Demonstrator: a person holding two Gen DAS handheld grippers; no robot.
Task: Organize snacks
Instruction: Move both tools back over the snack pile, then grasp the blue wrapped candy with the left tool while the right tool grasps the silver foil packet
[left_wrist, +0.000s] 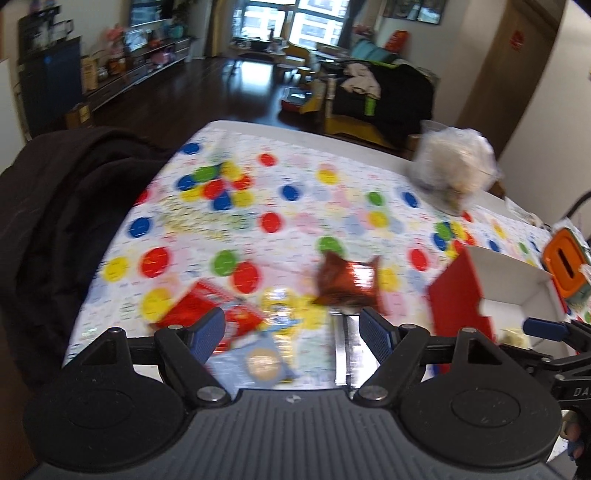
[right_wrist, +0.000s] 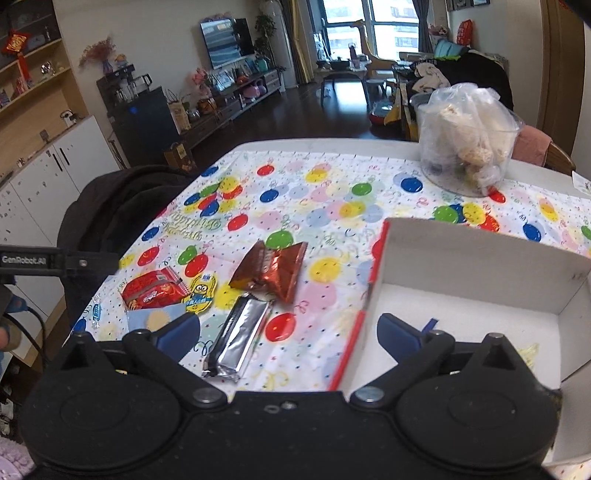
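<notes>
Several snack packets lie on the balloon-print tablecloth (right_wrist: 332, 206): a brown foil packet (right_wrist: 273, 271), a silver bar (right_wrist: 240, 339), a red packet (right_wrist: 155, 291), a yellow minion packet (right_wrist: 203, 293) and a light blue packet (right_wrist: 155, 319). To their right stands a red box with a white inside (right_wrist: 480, 258); something pale yellow (right_wrist: 528, 350) lies in it. My right gripper (right_wrist: 288, 336) is open wide, straddling the box's left wall. My left gripper (left_wrist: 291, 328) is open over the packets, with the brown foil packet (left_wrist: 349, 284) just beyond it. The red box (left_wrist: 458, 299) is at its right.
A clear plastic tub holding a bag of pale snacks (right_wrist: 465, 144) stands at the table's far right. An orange-topped container (left_wrist: 565, 266) sits beyond the box. A dark jacket (right_wrist: 122, 199) hangs over a chair at the table's left edge.
</notes>
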